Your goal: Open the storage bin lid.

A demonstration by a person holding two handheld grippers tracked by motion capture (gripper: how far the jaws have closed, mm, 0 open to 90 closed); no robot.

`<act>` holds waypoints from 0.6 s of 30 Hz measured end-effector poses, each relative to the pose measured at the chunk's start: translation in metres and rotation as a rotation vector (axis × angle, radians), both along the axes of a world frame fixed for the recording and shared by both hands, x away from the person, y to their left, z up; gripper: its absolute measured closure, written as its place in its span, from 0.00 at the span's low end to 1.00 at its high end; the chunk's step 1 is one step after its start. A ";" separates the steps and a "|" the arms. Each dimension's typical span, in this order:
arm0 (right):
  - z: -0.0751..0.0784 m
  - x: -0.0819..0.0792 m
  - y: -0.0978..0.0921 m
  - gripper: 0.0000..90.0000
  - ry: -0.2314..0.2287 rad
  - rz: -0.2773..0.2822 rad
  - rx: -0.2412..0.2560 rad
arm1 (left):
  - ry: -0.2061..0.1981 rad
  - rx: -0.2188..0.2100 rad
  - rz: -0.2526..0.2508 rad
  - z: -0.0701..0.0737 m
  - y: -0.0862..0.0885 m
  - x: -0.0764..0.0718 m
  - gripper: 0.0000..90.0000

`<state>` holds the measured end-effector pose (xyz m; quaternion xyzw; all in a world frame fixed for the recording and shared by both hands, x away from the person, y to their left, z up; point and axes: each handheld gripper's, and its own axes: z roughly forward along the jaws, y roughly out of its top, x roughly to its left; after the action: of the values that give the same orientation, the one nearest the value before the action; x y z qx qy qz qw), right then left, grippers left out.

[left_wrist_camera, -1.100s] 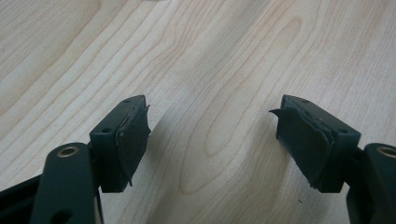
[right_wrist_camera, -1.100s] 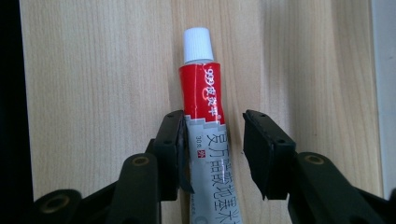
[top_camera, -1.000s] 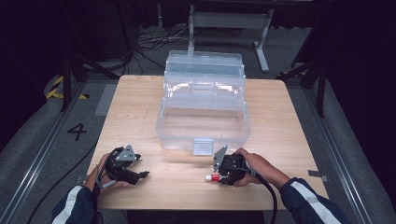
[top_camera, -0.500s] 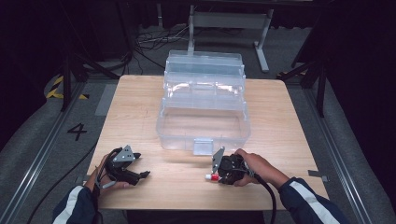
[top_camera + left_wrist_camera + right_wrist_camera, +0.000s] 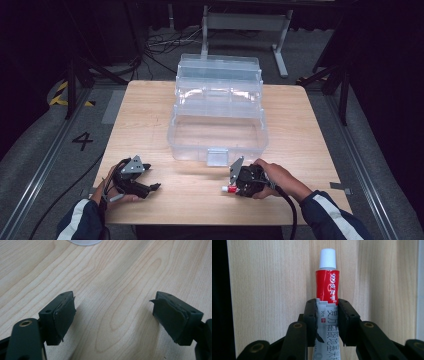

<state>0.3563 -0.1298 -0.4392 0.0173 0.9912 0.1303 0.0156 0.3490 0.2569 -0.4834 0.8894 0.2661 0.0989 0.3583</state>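
A small tube point(image 5: 327, 285) with a red and grey body and a white cap is clamped between the jaws of my right gripper point(image 5: 327, 315), cap pointing away from the camera. In the high view that tube point(image 5: 228, 189) pokes out to the left of the right gripper point(image 5: 239, 187), low over the table's front edge just below the clear box point(image 5: 218, 115). My left gripper point(image 5: 150, 182) rests at the front left of the table. Its jaws stand wide apart over bare wood in the left gripper view point(image 5: 113, 315), nothing between them.
The clear plastic tiered box stands open in the middle of the wooden table point(image 5: 145, 110), with a grey latch point(image 5: 217, 157) on its near wall. Dark floor, cables and a metal stand point(image 5: 245, 20) lie beyond the far edge.
The left gripper has shifted slightly toward the front left. The right gripper still holds the tube in about the same place.
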 end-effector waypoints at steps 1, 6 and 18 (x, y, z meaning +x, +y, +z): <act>0.001 0.000 -0.002 0.79 -0.006 -0.001 0.007 | 0.000 0.000 0.001 0.000 0.000 0.000 0.21; 0.009 0.000 -0.013 0.79 -0.018 -0.019 0.030 | 0.000 0.000 0.001 0.000 0.000 0.000 0.21; 0.027 -0.001 -0.035 0.79 -0.045 -0.051 0.065 | 0.000 0.001 0.003 0.000 0.000 0.000 0.20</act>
<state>0.3552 -0.1649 -0.4124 0.0402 0.9851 0.1622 0.0408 0.3491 0.2566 -0.4834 0.8891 0.2672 0.0996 0.3580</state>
